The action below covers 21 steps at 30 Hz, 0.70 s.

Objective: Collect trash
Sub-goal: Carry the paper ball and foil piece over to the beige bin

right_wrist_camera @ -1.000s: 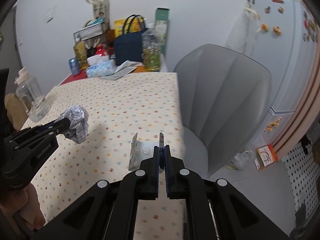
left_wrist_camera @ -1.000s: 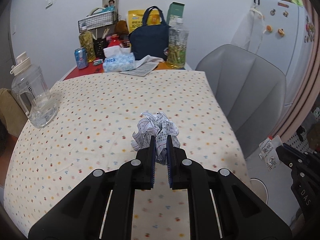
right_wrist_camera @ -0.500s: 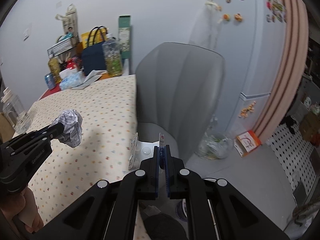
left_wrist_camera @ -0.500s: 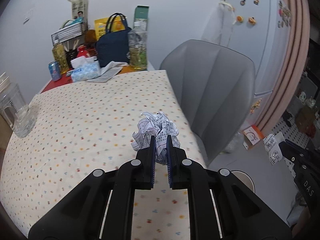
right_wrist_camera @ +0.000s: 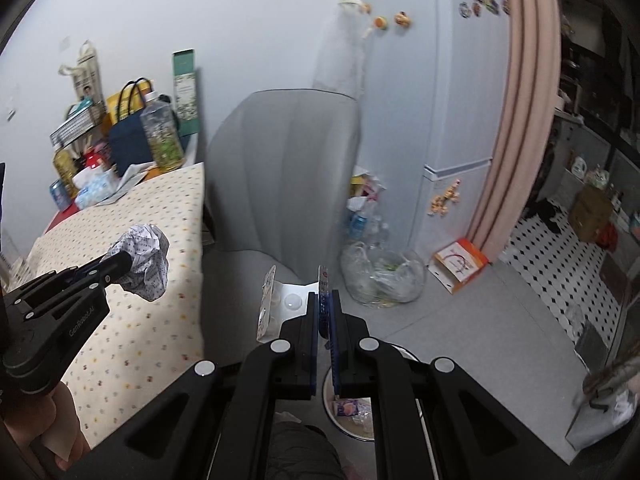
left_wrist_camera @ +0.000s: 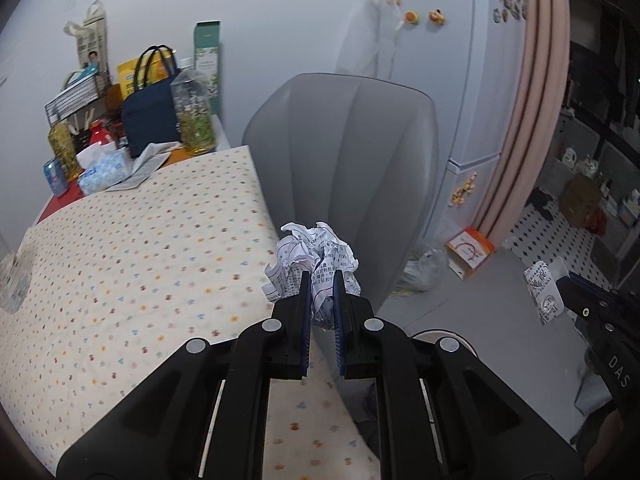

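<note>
We have the left gripper (left_wrist_camera: 322,280) pinching a crumpled ball of printed paper (left_wrist_camera: 314,254), its jaws pressed tight on the wad, which sticks up above the fingertips. From the left wrist view the ball hangs over the right edge of the table (left_wrist_camera: 132,240), the one under the dotted cloth, with the grey chair (left_wrist_camera: 348,152) just behind it.

Over on the other side, the right gripper (right_wrist_camera: 324,300) is clamped on a blister pack (right_wrist_camera: 280,300), a flat clear plastic sheet with round bubbles and a printed card backing. The jaws grip one edge of it and the rest juts out to the left of the fingers. It sits in the air in front of the chair seat, off the table.

In the right wrist view we see the left gripper (right_wrist_camera: 128,262) and its paper ball (right_wrist_camera: 146,262) at the left, over the table's edge. In the left wrist view the right gripper (left_wrist_camera: 568,292) shows at the far right with the pack (left_wrist_camera: 544,292) at its tip.

Below the right gripper a round bin (right_wrist_camera: 352,408) peeks out, with some wrappers in it. A clear plastic bag (right_wrist_camera: 380,276) of rubbish sits on the floor beside the fridge (right_wrist_camera: 452,100).
</note>
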{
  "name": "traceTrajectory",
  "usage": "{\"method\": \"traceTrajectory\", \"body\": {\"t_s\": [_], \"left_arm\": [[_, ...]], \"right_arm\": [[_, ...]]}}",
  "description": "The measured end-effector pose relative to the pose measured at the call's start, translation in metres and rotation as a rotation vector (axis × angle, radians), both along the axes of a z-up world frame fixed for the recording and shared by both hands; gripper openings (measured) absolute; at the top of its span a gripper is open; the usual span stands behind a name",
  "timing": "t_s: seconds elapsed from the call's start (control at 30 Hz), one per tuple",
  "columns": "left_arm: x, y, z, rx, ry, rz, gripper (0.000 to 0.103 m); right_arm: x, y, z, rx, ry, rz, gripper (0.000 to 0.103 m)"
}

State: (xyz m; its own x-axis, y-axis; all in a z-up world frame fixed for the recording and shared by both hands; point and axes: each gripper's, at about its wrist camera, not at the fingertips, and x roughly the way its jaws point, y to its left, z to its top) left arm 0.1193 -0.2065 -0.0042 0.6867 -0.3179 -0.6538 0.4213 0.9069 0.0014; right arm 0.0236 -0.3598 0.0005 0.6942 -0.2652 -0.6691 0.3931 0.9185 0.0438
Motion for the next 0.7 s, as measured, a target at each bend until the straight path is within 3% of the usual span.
{"method": "traceTrajectory", "body": {"t_s": [0.7], "left_arm": [[0.0,-0.095,-0.026,0.063,0.047,-0.166,0.01]], "right_arm": [[-0.021,-0.093,-0.047,0.08,0.053,-0.185,0.006]]}}
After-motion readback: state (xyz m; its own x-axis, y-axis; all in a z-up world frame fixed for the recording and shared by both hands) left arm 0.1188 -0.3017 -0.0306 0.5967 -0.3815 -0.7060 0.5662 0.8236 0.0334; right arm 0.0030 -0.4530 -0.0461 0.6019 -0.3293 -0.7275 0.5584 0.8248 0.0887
